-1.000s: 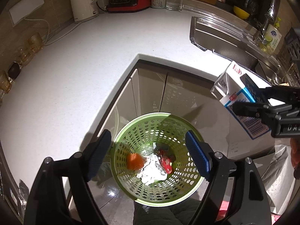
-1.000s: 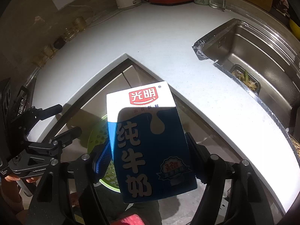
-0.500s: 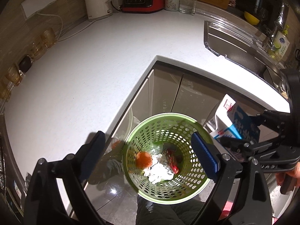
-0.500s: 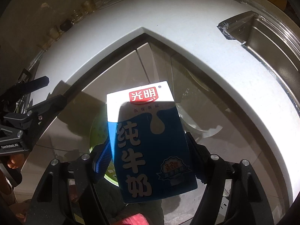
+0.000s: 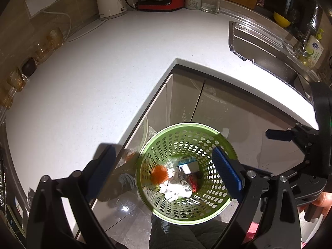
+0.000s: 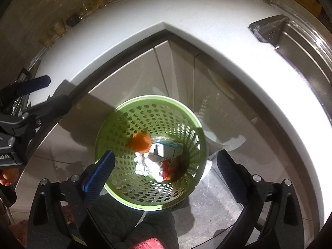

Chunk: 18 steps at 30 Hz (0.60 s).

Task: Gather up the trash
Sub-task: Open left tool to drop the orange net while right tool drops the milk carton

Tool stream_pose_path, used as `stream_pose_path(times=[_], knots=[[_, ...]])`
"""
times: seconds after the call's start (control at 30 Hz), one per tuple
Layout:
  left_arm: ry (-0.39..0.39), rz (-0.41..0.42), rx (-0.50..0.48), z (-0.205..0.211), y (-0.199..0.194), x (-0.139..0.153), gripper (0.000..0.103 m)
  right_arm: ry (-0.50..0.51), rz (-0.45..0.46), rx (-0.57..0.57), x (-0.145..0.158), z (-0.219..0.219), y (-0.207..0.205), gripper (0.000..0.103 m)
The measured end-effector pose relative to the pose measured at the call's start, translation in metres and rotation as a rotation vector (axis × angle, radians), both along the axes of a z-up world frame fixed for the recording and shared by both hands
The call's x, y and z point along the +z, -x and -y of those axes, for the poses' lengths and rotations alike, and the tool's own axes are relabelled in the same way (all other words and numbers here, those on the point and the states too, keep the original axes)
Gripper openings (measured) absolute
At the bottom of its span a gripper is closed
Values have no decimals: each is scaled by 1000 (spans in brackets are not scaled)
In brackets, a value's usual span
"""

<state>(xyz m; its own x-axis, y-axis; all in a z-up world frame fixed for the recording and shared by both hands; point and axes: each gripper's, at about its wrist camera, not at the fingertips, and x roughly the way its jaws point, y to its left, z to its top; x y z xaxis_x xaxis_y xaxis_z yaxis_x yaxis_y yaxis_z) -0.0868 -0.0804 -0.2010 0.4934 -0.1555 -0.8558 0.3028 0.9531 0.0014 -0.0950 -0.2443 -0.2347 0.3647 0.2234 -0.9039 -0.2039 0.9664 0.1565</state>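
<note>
Both grippers, left [image 5: 164, 170] and right [image 6: 166, 172], are gaping wide, gripping nothing; milk carton [image 6: 169, 149] is lying inside the green basket [image 6: 116, 124].

2 fisheye views, both looking steeply down over a green basket [image 5: 187, 172] on the floor.

The left wrist camera sits high, facing down and forward past its own fingers [image 5: 227, 173], with the white counter [image 5: 83, 87] and sink [image 5: 267, 51] beyond. The right wrist camera hangs closer above the same basket [image 6: 150, 151], facing the counter's inner corner [image 6: 164, 26]. Both share the basket, cabinet doors [image 6: 180, 68], counter and sink edge, and each catches the other gripper at its side.
</note>
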Motion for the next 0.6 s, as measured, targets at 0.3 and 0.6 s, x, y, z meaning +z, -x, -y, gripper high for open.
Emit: stream_pose_path(times=[0.3,0.6], knots=[[16,33,14,7,-9,18,90,0,76,-86,41,22,-4,100],[53,185,28,19,-21,68,95,20,201,-129,92,31,-10,101]])
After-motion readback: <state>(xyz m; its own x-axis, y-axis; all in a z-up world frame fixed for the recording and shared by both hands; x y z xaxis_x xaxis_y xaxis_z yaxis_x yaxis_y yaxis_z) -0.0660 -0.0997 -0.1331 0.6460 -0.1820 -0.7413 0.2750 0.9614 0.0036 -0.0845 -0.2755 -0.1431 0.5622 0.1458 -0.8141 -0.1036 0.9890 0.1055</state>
